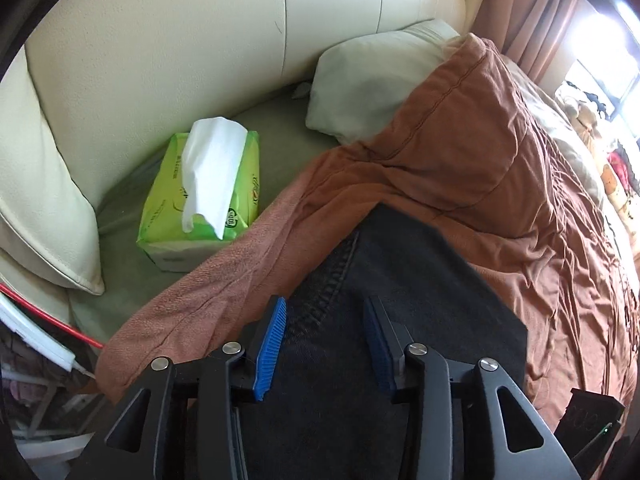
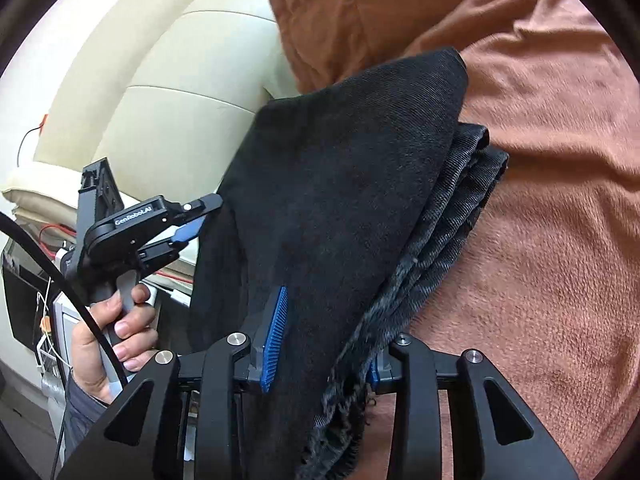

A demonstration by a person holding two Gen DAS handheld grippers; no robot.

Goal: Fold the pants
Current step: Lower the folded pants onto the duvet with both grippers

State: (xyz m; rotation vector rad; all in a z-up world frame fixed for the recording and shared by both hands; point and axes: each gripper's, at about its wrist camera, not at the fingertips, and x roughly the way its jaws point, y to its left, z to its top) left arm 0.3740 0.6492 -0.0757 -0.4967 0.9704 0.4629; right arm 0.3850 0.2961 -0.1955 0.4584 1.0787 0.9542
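Note:
The pants are black denim, folded into a thick stack on a rust-brown bedspread (image 2: 552, 208). In the left wrist view the pants (image 1: 400, 280) lie under and between my left gripper's (image 1: 324, 340) blue pads, which stand wide apart. In the right wrist view the folded pants (image 2: 344, 184) run between my right gripper's (image 2: 324, 352) fingers; the left blue pad (image 2: 276, 340) shows, the right one is mostly hidden by the frayed hem. The left gripper (image 2: 192, 220) also shows there, held by a hand at the stack's left edge.
A green tissue pack (image 1: 200, 208) and a cream pillow (image 1: 368, 84) lie on the bed by a cream padded headboard (image 1: 160, 40). Brown curtains and a bright window are at the far right. Cables and clutter sit beside the bed at lower left.

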